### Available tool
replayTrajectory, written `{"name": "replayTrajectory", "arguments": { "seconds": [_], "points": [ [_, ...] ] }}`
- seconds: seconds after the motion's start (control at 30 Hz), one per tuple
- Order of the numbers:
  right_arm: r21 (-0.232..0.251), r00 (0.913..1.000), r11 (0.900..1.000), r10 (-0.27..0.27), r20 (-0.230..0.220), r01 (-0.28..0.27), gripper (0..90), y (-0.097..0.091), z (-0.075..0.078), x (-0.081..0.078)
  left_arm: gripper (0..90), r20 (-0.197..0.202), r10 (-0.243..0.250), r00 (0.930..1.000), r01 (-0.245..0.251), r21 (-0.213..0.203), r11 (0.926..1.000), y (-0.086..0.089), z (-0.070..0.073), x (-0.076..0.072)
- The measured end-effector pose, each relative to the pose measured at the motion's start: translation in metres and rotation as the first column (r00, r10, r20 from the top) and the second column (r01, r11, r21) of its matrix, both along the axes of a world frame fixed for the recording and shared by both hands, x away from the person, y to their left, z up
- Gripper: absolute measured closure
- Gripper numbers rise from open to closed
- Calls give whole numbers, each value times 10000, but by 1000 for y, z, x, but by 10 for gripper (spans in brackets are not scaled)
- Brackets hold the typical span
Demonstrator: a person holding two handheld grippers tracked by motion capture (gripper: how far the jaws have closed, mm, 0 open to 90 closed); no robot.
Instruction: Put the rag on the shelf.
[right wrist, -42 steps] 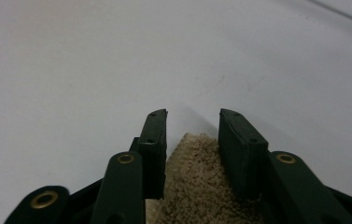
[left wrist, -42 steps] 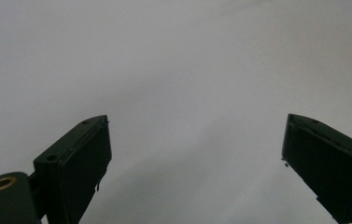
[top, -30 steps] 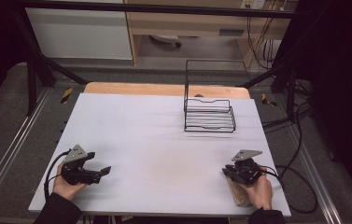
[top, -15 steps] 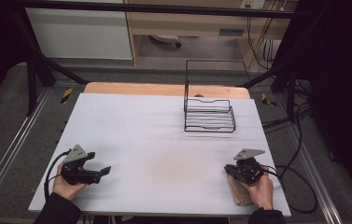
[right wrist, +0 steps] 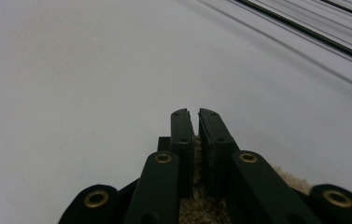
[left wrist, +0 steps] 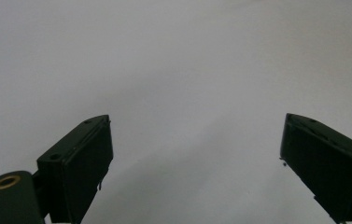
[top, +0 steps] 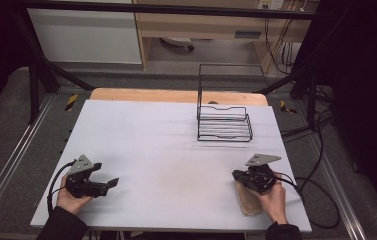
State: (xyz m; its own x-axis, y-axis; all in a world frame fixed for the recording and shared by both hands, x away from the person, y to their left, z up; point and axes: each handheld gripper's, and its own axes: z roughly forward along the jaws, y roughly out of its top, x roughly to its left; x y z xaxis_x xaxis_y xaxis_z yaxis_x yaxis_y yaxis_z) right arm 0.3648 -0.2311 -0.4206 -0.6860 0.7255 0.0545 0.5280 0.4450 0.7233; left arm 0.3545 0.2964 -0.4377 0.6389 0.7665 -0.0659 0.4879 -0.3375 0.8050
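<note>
Right fingers [top: 236,175]: clenched, the 2 pads almost meeting with only a slit between them; they point out low across the table [top: 176,145] from its near right corner

Cloth [top: 248,202]: a tan, nubbly piece lying flat on the table under my right hand, near the front edge; in the right gripper view [right wrist: 193,114] its weave [right wrist: 201,207] shows through the slit and beside the fingers

Grip: I cannot tell whether the pads have nipped any of the cloth or just sit closed above it

Left fingers [top: 111,182]: released, spread wide with nothing between them; in the left gripper view [left wrist: 194,140] there is bare white table ahead, at the near left corner

Rack [top: 224,122]: black wire, standing at the far right of the table, well apart from both hands

Step in hand: I judge this the very start, a first pinch at the cloth, with the rack not yet involved

Next move: if the cloth is caught, a small lift to check that it comes up with me; if not, I must open, tip the pads down onto the edge and close again, and my left can come across to hold or take the other side

Writing: I can read no brand, label or lettering on the cloth, rack or table
</note>
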Motion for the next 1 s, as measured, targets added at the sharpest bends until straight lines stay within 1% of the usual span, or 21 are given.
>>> {"name": "replayTrajectory", "arguments": {
  "seconds": [0.03, 0.13, 0.3, 0.37, 0.5, 0.53, 0.57, 0.6, 0.63, 0.67, 0.7, 0.9, 0.97, 1.0],
  "points": [
    [-9, 9999, 10000, 96, 64, -96, 853, 6, 1, 2, 92, 0, 0, 10000, 0, 4, 10000, 0, 0, 0],
    [9, 9993, 9993, 385, 22, -385, 853, 23, 3, 7, 92, 3, 13, 10000, -13, -7, 10000, 0, 0, 0],
    [45, 9979, 9979, 640, -60, -640, 853, 51, 4, 15, 92, 14, -1, 10000, 1, -4, 10000, 0, 0, 0],
    [116, 9967, 9967, 807, -92, -806, 853, 62, 4, 19, 92, 11, -6, 10000, 6, -5, 10000, 0, 0, 0],
    [45, 9930, 9931, 1172, -123, -1172, 853, 85, 3, 24, 92, 8, -13, 10000, 13, 3, 10000, 0, 0, 0],
    [45, 9930, 9931, 1172, -123, -1172, 853, 85, 3, 24, 92, 13, -15, 10000, 15, 6, 10000, 0, 0, 0],
    [75, 9911, 9911, 1327, -144, -1326, 853, 97, 2, 27, 92, 14, -18, 10000, 18, 3, 10000, 0, 0, 0],
    [75, 9911, 9911, 1327, -144, -1326, 853, 97, 2, 27, 92, 16, -18, 10000, 18, 4, 10000, 0, 0, 0],
    [98, 9890, 9892, 1465, -195, -1463, 853, 108, 1, 31, 92, 17, -16, 10000, 16, 5, 10000, 0, 0, 0],
    [94, 9887, 9888, 1489, -187, -1488, 853, 114, 0, 32, 92, 17, -19, 10000, 19, 2, 10000, 0, 0, 0],
    [94, 9887, 9888, 1489, -187, -1488, 853, 114, 0, 32, 92, 16, -19, 10000, 19, 0, 10000, 1, 0, 0],
    [240, 9863, 9864, 1631, -233, -1625, 852, 138, -4, 44, 92, 7, -43, 10000, 43, 0, 10000, 0, 0, 0],
    [428, 9862, 9858, 1636, -244, -1625, 852, 149, -7, 49, 93, -9, -46, 10000, 46, -3, 10000, 0, 0, 0],
    [428, 9862, 9858, 1636, -244, -1625, 852, 149, -7, 49, 93, -10, -51, 10000, 51, 9, 10000, 0, 0, 0]
  ]
}}
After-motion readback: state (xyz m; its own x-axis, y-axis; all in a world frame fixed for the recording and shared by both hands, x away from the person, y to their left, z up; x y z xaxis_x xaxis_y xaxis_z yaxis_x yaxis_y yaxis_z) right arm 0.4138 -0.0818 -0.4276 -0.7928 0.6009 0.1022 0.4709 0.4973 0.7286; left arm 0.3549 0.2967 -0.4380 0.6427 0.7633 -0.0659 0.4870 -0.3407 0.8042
